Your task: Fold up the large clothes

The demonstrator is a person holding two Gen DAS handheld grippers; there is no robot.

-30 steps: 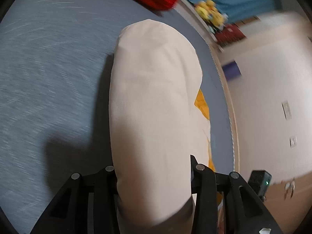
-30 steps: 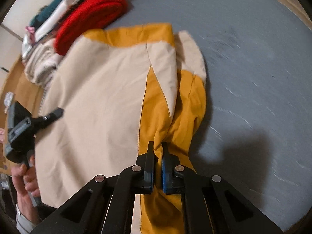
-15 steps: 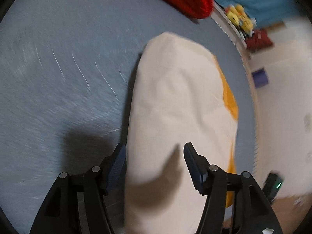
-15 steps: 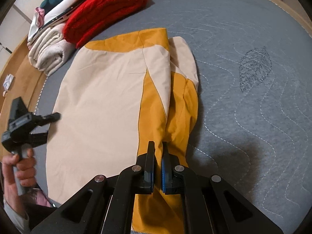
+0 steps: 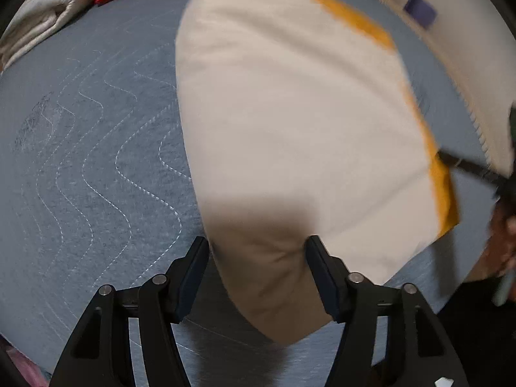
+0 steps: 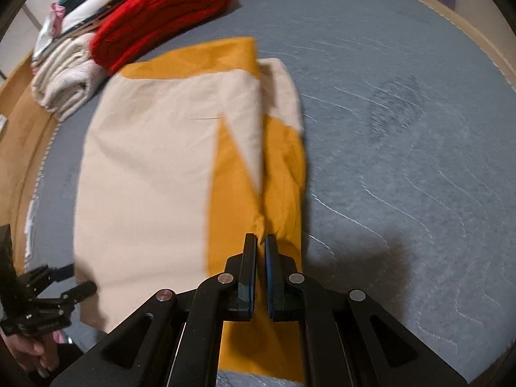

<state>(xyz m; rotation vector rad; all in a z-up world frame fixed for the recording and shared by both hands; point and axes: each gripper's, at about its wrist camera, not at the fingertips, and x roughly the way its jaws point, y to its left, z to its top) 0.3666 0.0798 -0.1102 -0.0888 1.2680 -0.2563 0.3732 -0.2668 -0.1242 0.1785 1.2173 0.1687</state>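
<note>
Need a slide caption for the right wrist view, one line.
Right gripper pinches the yellow edge of the cream-and-yellow garment on the grey quilt, folded clothes stacked behind.

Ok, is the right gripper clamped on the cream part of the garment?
No, the right gripper has its fingers shut on a bunched fold of the garment's orange panel.

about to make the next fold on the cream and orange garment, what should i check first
1. Right tool shut on the garment's orange edge: ok.
2. Left tool let go: ok, jaws stand apart with a cream corner loose between them.
3. Cream panel lying flat: ok, though the orange side by the right tool is bunched.
4. Bare grey quilt beside the garment to fold over: ok.
5. Stack of folded clothes, red one on top, clear of the garment: not ok, the garment's far edge meets it.
</note>
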